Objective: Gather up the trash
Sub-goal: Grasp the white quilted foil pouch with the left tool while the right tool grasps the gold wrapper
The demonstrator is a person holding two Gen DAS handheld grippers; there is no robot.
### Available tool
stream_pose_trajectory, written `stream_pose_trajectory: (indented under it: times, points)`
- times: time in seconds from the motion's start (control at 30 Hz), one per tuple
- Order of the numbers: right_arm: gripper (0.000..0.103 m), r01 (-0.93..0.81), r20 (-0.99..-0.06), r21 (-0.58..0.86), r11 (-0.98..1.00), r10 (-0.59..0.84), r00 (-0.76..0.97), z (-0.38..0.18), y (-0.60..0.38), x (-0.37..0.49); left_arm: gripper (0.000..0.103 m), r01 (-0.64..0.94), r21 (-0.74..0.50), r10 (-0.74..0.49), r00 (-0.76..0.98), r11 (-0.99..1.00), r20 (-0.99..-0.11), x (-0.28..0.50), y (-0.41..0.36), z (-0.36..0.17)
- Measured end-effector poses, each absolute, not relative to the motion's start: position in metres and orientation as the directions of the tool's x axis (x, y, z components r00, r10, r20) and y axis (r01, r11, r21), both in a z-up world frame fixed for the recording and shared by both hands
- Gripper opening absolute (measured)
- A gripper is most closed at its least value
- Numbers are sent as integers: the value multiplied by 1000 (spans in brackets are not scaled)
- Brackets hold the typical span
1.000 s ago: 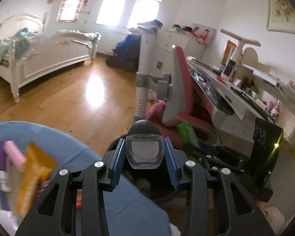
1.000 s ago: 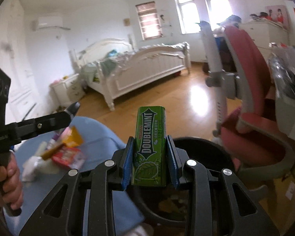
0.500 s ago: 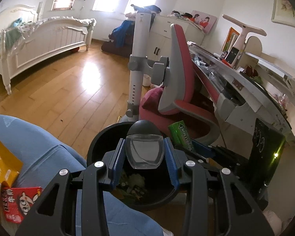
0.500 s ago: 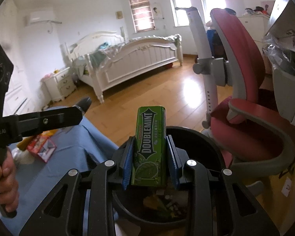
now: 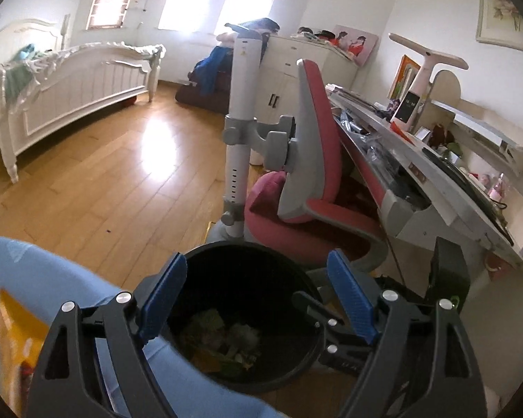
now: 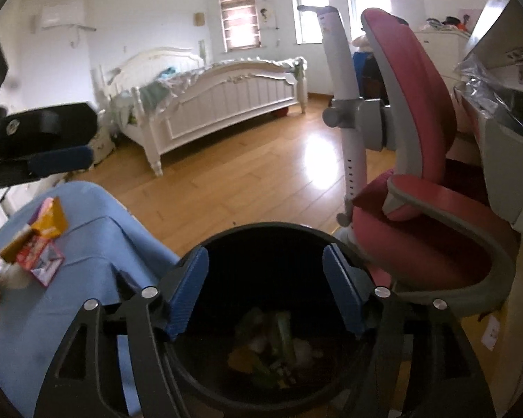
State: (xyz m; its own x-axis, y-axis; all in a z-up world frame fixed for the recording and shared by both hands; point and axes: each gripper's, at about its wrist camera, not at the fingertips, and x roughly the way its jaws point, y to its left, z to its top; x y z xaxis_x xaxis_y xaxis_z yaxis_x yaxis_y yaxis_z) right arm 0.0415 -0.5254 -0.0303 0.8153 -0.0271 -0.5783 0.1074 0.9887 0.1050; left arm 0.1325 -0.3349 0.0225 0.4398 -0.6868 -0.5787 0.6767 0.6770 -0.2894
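Left gripper (image 5: 258,299): jaws standing spread wide, nothing lying between the blue pads (image 5: 164,296), hovering over the bin mouth.

Right gripper (image 6: 265,289): jaws likewise gaping apart with nothing between them, hanging above the same bin; also showing in the left wrist view as dark linkage just right of the left gripper.

Black bin (image 5: 240,261) (image 6: 261,233): sitting directly below both grippers, round rim facing up. Trash (image 5: 223,341) (image 6: 275,341) is lying at the bottom: green, orange and pale scraps, blurred, with one long green piece among them.

Blue tabletop (image 6: 87,254) (image 5: 35,271): lying just left of the bin, its cloth edge hanging beside the rim.

Wrappers (image 6: 38,244): a yellow-orange packet and a red-and-white one resting together on the tabletop, well apart from the bin; appearing as a blurred yellow shape (image 5: 14,324) in the left wrist view.

Pink chair (image 6: 429,216) (image 5: 307,174): standing just beyond the bin on the wooden floor (image 6: 261,170), grey backrest post rising beside it.

Desk (image 5: 436,181): running along the wall to the right, carrying clutter.

White bed (image 6: 226,104) (image 5: 69,94): standing far back, near the windows.
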Motion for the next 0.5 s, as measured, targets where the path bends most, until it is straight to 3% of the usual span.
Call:
stream_pose_trajectory:
  times: [0.37,0.43,0.5]
  points:
    - [79,-73,-579,196,978,176,796,-9,-445,37,83,545,-295,-602,556,785,-573,97,-213,37]
    - [79,-123,-579,201,972,220,785,-4,-423,39,92,482,-261,-534,607,836,-589,87,-180,35]
    - [79,-170,-576,213,962,264,773,2,-402,42,93,415,-224,-461,654,882,-600,78,-151,32]
